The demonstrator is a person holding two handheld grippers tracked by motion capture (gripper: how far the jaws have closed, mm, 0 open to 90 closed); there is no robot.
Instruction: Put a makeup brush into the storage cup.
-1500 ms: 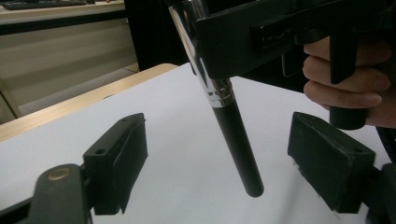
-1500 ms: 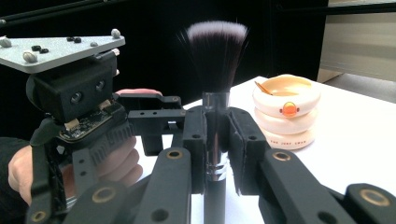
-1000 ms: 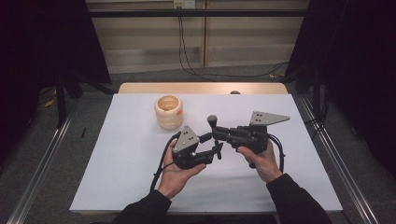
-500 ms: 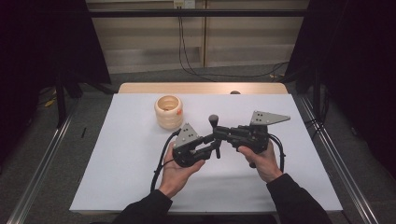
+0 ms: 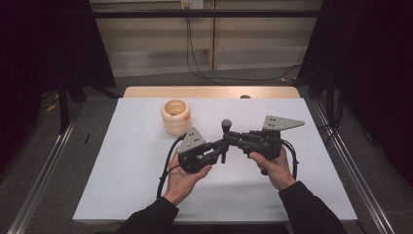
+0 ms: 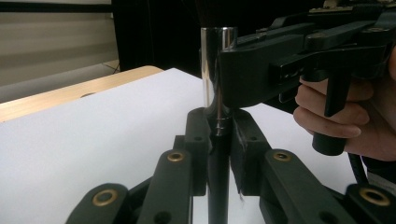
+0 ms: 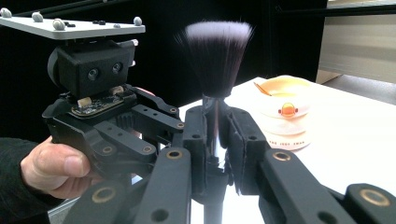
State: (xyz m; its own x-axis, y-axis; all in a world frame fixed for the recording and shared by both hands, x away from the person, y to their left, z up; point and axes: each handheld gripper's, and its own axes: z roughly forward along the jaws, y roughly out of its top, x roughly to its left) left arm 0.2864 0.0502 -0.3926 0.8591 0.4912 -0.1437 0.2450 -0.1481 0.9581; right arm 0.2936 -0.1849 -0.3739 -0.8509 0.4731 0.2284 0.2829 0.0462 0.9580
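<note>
A make-up brush [image 5: 226,126] with a dark bristle head, a chrome ferrule and a black handle stands upright above the middle of the white table [image 5: 122,170]. My right gripper [image 5: 229,137] comes in from the right and is shut on the ferrule just under the bristles [image 7: 217,51]. My left gripper [image 5: 221,147] comes in from the left, lower down. Its jaws have just been closing, and in the left gripper view the pads [image 6: 198,135] press on the black handle [image 6: 218,158] below the ferrule [image 6: 211,70].
A cream ribbed cup [image 5: 176,117] with an orange mark [image 7: 287,110] stands on the table behind and left of the grippers. A bare wooden strip [image 5: 209,91] runs along the table's far edge. Metal rails [image 5: 44,170] flank the table on both sides.
The left gripper's jaws have closed onto the brush handle; a second ago they stood apart around it. Both hands and the brush have stayed in place.
</note>
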